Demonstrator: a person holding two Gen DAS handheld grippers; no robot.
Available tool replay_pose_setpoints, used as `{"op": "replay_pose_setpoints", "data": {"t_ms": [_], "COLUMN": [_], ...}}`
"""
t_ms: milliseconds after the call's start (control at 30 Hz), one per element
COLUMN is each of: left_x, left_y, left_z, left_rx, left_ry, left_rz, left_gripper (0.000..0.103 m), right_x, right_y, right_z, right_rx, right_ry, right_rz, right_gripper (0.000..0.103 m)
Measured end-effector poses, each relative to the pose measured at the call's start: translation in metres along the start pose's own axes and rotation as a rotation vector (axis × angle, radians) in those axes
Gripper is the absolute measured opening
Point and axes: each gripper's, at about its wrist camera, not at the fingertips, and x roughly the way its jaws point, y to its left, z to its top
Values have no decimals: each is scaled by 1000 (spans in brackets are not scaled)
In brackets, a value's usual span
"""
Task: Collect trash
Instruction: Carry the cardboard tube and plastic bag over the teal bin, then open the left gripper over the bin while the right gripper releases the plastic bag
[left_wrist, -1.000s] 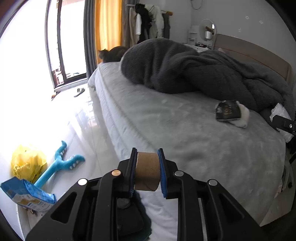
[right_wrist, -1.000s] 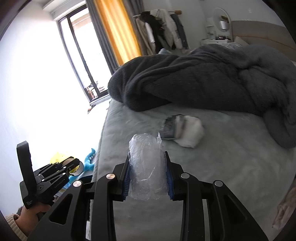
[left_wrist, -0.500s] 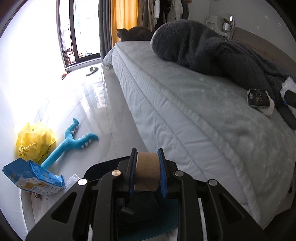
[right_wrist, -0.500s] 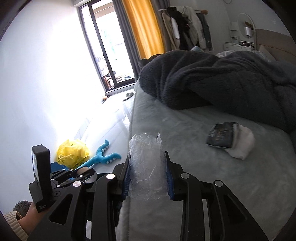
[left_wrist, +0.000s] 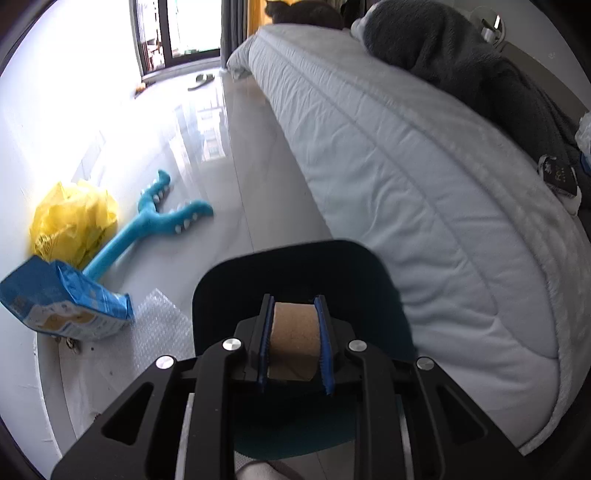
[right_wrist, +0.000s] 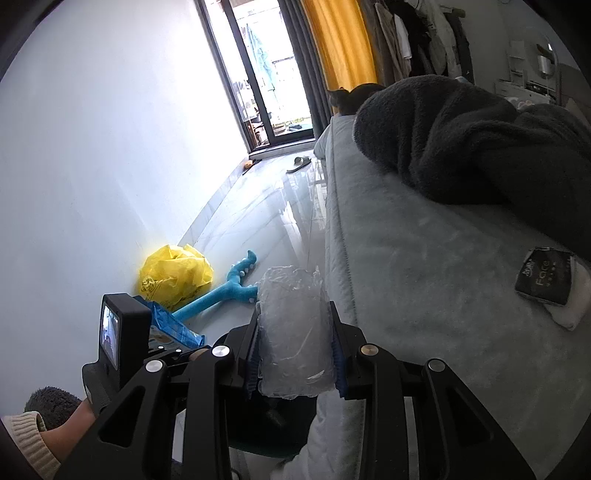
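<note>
The left gripper (left_wrist: 294, 341) is clamped on a cardboard tube (left_wrist: 293, 341), hanging over a dark teal bin (left_wrist: 295, 266) on the floor beside the bed (left_wrist: 424, 184); the right gripper (right_wrist: 295, 349) pinches a crumpled clear plastic wrap (right_wrist: 293, 332) at the mattress edge; against the wall lie a yellow bag (left_wrist: 74, 218), a blue toy (left_wrist: 147, 225), a blue packet (left_wrist: 62, 306) and bubble wrap (left_wrist: 159, 332); a black pouch (right_wrist: 546, 280) rests on the bed near the grey blanket (right_wrist: 480, 147).

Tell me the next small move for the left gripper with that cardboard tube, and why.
Probably lower the left gripper a little further and release: its fingers clamp the cardboard tube directly over the dark teal bin beside the bed, so the tube should drop inside.
</note>
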Motion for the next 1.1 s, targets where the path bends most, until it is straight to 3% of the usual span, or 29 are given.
{"op": "replay_pose_setpoints", "data": {"t_ms": [367, 500, 600, 867, 1100], "left_x": [16, 14, 11, -7, -33], "left_y": [29, 37, 47, 58, 67], "left_z": [-17, -19, -21, -19, -13], "left_rx": [-49, -60, -82, -94, -101], "left_ry": [92, 91, 90, 16, -107], "left_rz": [-41, -37, -41, -36, -44], "left_gripper": [25, 46, 51, 72, 79], "right_x": [51, 64, 75, 109, 136], "right_y": [34, 40, 45, 57, 63], "right_z": [-10, -14, -17, -33, -49], "right_rx": [-51, -53, -58, -84, -74], "right_ry": [131, 169, 195, 292, 375], "right_rz": [30, 28, 23, 17, 28], "right_gripper": [32, 32, 32, 32, 32]}}
